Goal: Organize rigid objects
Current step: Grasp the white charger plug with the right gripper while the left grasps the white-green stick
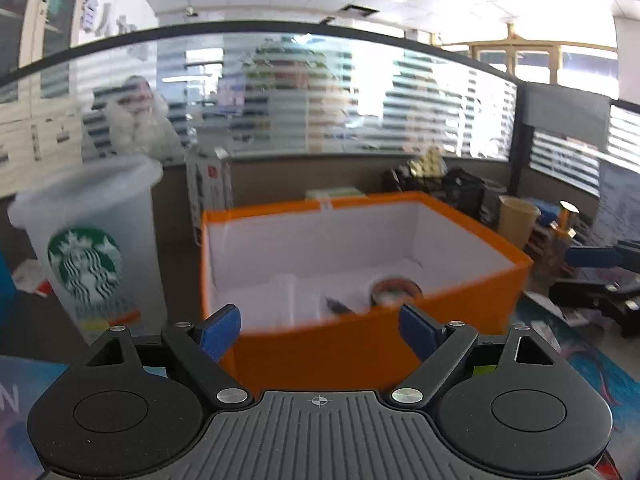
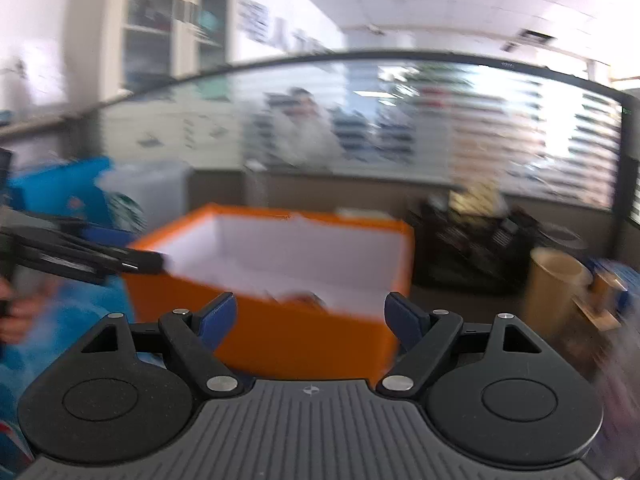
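Note:
An orange box (image 1: 360,344) with a white lining stands straight ahead in the left wrist view. Inside it lie a roll of tape (image 1: 394,290), a small dark object (image 1: 338,306) and white paper. My left gripper (image 1: 320,330) is open just in front of the box's near wall, with nothing between its blue pads. A frosted Starbucks cup (image 1: 92,248) stands upright to the left of the box. In the blurred right wrist view the same orange box (image 2: 304,336) lies ahead; my right gripper (image 2: 310,320) is open and empty. The left gripper (image 2: 100,262) reaches in from the left.
A tan paper cup (image 1: 516,218) and dark clutter (image 1: 452,184) stand beyond the box at the right. A black device (image 1: 600,284) lies at the far right. A glass partition runs along the back. A blue patterned mat (image 1: 568,344) covers the table.

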A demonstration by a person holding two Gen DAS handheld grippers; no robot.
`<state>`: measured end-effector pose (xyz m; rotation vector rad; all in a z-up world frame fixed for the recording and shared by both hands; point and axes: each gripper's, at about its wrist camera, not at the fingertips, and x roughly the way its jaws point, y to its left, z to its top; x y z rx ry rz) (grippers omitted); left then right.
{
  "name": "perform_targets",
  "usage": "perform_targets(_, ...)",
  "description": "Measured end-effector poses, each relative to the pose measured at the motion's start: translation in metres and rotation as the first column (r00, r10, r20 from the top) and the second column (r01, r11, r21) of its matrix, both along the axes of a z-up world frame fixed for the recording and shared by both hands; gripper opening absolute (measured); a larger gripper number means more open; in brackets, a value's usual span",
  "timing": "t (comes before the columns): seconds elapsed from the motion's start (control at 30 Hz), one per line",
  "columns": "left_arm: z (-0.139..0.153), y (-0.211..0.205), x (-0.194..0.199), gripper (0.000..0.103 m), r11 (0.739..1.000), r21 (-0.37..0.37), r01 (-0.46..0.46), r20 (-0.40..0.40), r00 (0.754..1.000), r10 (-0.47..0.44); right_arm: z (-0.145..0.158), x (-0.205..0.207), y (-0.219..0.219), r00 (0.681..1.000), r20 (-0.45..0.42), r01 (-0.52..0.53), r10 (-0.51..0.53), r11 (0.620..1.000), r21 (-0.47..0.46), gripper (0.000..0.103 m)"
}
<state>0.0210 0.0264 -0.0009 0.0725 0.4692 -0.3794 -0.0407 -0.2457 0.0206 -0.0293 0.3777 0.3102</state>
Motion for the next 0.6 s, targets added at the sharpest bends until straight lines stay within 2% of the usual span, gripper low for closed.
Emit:
perform_targets(0.07, -0.004, -0.006, -0.01, 0.09, 0.999, 0.008, 0.044, -0.013, 0.999, -0.044, -0.008, -0.005, -0.007, 1.0, -0.018, 0.021, -0.021, 1.0, -0.01, 0.08)
perform_targets(0.17, -0.011, -0.02, -0.024, 0.09, 0.99, 0.001, 0.138, -0.054, 0.989, -0.138, -0.022, -0.01, -0.008, 0.999, -0.043, -0.025, 0.022, 0.998, -0.056, 0.087)
perform_targets(0.3, -0.03, -0.042, -0.036, 0.091, 0.981, 0.051, 0.186, -0.108, 0.978, -0.18, -0.045, -0.004, -0.005, 0.994, -0.088, -0.075, 0.065, 0.991, -0.107, 0.086)
perform_targets(0.43, -0.042, -0.054, -0.055, 0.091, 0.968, 0.045, 0.248, -0.164, 0.957, -0.238, -0.061, 0.009, -0.001, 0.987, -0.147, -0.084, 0.068, 0.991, -0.105, 0.07)
perform_targets(0.5, -0.046, -0.062, -0.067, 0.091, 0.956, 0.067, 0.287, -0.179, 0.946, -0.271, -0.069, 0.013, 0.001, 0.985, -0.161, -0.084, 0.067, 0.991, -0.106, 0.065)
perform_targets(0.57, -0.049, -0.069, -0.079, 0.091, 0.946, 0.103, 0.307, -0.183, 0.941, -0.285, -0.073, 0.016, 0.0, 0.984, -0.17, -0.072, 0.055, 0.993, -0.096, 0.053)
perform_targets(0.6, -0.051, -0.073, -0.084, 0.091, 0.942, 0.121, 0.312, -0.184, 0.94, -0.287, -0.075, 0.019, -0.001, 0.982, -0.181, -0.068, 0.052, 0.994, -0.086, 0.039)
